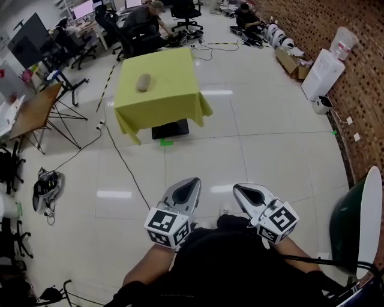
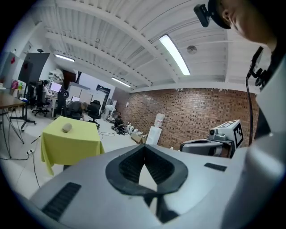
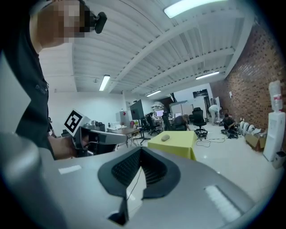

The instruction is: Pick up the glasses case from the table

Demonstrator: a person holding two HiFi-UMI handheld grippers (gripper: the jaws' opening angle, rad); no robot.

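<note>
Both grippers are held low and close to the person's body, side by side and pointing out over the pale tiled floor (image 1: pixel 252 138). The left gripper (image 1: pixel 192 180) is clenched, its ribbed black pads meeting at the tip with nothing between them. The right gripper (image 1: pixel 239 188) looks the same in its own view, tips together and empty. Each carries a cube (image 1: pixel 167 228) faced with black-and-white square markers; these are block patterns, not letters. The case (image 1: pixel 143 82) is a grey-beige oblong lying alone on the table (image 1: pixel 174 84). The table is draped in a yellow cloth and stands well ahead of both grippers. In the head view the case sits toward the left of the tabletop, clear of every edge. A black base (image 1: pixel 170 129) shows under the cloth's hem, with a small green mark (image 1: pixel 166 142) on the floor just in front of it. A thin cable (image 1: pixel 123 160) runs across the tiles from the table's left side. A brick wall (image 1: pixel 327 24) lines the right of the room, with a white cooler (image 1: pixel 323 73) and cardboard boxes (image 1: pixel 291 62) along its foot. Any print on them is too small to read. Beyond the table are office chairs (image 1: pixel 186 12), lit screens (image 1: pixel 82 9) and seated people – their displays are only a glow.
</note>
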